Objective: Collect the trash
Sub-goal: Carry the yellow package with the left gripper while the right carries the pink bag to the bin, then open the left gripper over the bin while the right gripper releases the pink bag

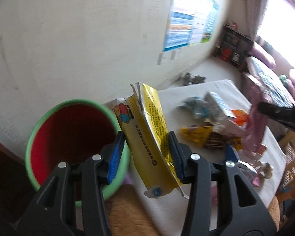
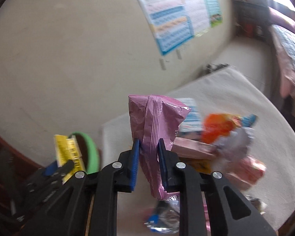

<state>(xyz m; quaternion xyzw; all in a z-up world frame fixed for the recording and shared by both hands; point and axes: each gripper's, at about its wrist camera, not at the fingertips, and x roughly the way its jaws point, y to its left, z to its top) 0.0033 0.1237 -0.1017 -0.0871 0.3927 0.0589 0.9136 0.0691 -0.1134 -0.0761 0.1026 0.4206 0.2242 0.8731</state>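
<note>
At lower left of the left wrist view sits the bin [image 1: 68, 137], green rim, red inside, mouth open toward the camera. Just right of it the left gripper [image 1: 145, 153] is clamped on a flattened yellow carton [image 1: 147, 129], blue pads on both faces, carton tilted with its torn top leaning toward the bin rim. The carton hangs beside the bin, not over the mouth yet. Centre right, on the white table [image 1: 186, 186], a blurred trash pile [image 1: 212, 129]: yellow wrapper, orange packet, blue and white scraps. Far right, a black finger of the other tool enters the frame with pink film below it.

Lower left of the right wrist view shows the same carton and green rim, small and blurred. Centre, the right gripper [image 2: 148, 163] is closed narrow on a crumpled pink bag [image 2: 153, 122], upper part puffed above the pads, tail dangling below. Right of it more litter on the table, an orange packet [image 2: 220, 125] and a pink box [image 2: 194, 149], heavily blurred.

Risks, judged: both tools look mid-swing, so the carton could clip the rim and tip the bin or fall outside if released early. Pink bag is slick film held by a thin fold, could slip out. Both arms heading to one bin could collide at the mouth.
</note>
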